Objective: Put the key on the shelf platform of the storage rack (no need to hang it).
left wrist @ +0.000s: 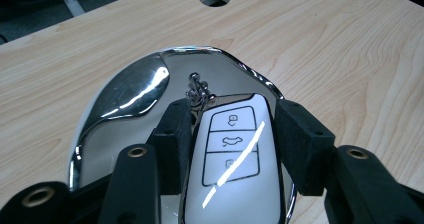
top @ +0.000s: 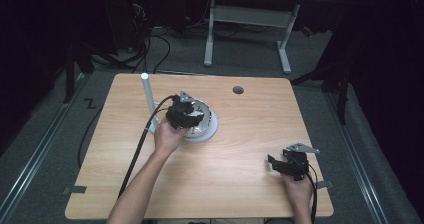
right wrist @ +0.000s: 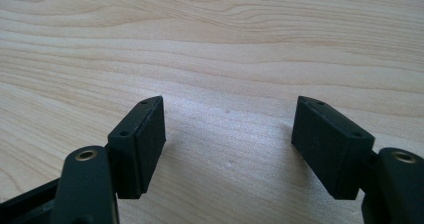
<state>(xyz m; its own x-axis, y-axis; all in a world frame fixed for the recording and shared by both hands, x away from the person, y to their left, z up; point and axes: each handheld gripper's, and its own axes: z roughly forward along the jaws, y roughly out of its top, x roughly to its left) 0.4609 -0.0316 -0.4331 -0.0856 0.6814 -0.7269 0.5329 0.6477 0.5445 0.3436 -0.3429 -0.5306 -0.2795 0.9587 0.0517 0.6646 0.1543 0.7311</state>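
While the left hand-held gripper sits over the chrome tray, its jaws stand either side of the car key fob lying in that tray, near the middle of the desk; the left pad appears to touch the fob's edge, the right pad is just beside it, so no firm grip is evident; judged step: grasping the fob. Centre the pads on the fob's long edges; close evenly; avoid pinching the small metal ring at its top end; lift straight, clear of the tray rim. The right hand-held gripper rests open above bare desk, holding nothing.
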